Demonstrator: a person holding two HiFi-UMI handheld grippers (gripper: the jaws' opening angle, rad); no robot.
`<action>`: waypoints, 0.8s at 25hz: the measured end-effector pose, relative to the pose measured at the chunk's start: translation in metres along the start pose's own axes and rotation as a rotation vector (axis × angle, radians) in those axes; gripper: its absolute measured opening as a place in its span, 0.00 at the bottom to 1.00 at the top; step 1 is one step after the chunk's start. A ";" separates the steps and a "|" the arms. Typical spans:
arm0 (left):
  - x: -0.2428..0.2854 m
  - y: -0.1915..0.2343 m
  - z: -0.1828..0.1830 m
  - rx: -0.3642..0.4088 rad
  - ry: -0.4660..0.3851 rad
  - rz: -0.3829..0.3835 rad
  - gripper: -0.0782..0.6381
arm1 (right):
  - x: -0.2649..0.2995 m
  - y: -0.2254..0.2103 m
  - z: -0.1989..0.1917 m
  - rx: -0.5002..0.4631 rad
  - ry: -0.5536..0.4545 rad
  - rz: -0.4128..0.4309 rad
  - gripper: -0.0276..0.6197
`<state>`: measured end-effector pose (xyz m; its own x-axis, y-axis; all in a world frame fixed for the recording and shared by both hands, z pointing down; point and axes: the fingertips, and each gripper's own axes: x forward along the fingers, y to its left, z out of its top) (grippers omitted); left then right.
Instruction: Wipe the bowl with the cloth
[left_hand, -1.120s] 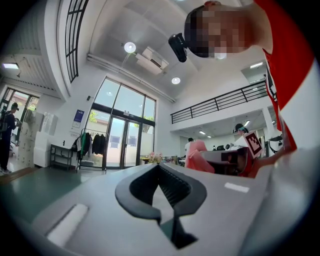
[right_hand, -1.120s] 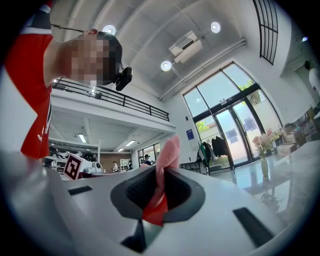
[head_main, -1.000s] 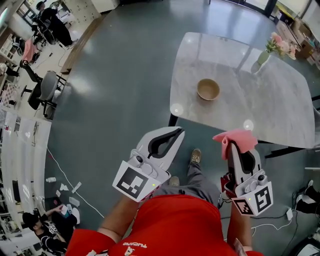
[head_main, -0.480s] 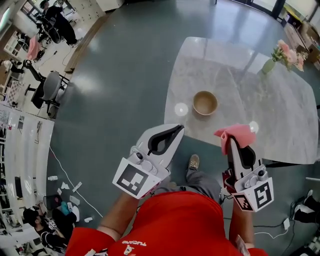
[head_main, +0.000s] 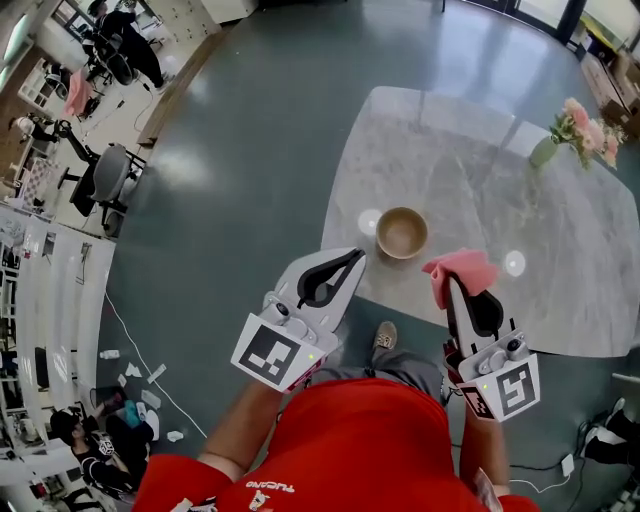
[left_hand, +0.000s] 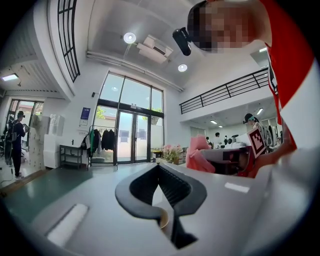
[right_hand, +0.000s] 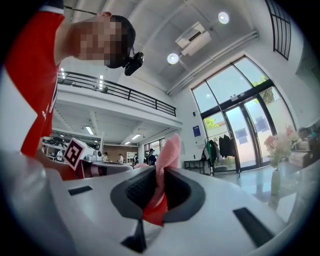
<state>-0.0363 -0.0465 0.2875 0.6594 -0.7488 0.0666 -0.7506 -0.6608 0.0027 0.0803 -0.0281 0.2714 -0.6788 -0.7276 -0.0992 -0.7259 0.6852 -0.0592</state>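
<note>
Bowl (head_main: 402, 233) sits on table (head_main: 470, 140), close to its near-left edge. L gripper (head_main: 358, 257) is just off that edge over wide floor (head_main: 250, 130), jaws together, nothing between. R gripper (head_main: 453, 290) is at table's near edge, jaws clamped on pink cloth (head_main: 460, 270), apart from bowl. Flower vase (head_main: 546, 150) is at table's far-right corner.

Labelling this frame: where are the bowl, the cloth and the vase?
bowl (head_main: 402, 233), head view, its inner bottom.
cloth (head_main: 460, 270), head view, its bunched middle.
vase (head_main: 545, 152), head view, its green body.
</note>
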 end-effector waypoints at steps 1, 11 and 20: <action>0.005 0.002 0.000 0.012 -0.006 0.006 0.12 | 0.002 -0.003 -0.002 -0.005 0.006 0.006 0.08; 0.047 0.017 -0.022 -0.009 0.064 0.067 0.12 | 0.020 -0.037 -0.012 -0.025 0.034 0.066 0.08; 0.059 0.027 -0.045 -0.076 0.144 0.047 0.14 | 0.030 -0.053 -0.025 -0.006 0.068 0.076 0.08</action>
<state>-0.0194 -0.1061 0.3367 0.6147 -0.7599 0.2111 -0.7851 -0.6153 0.0710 0.0956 -0.0864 0.2961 -0.7377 -0.6741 -0.0357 -0.6725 0.7385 -0.0477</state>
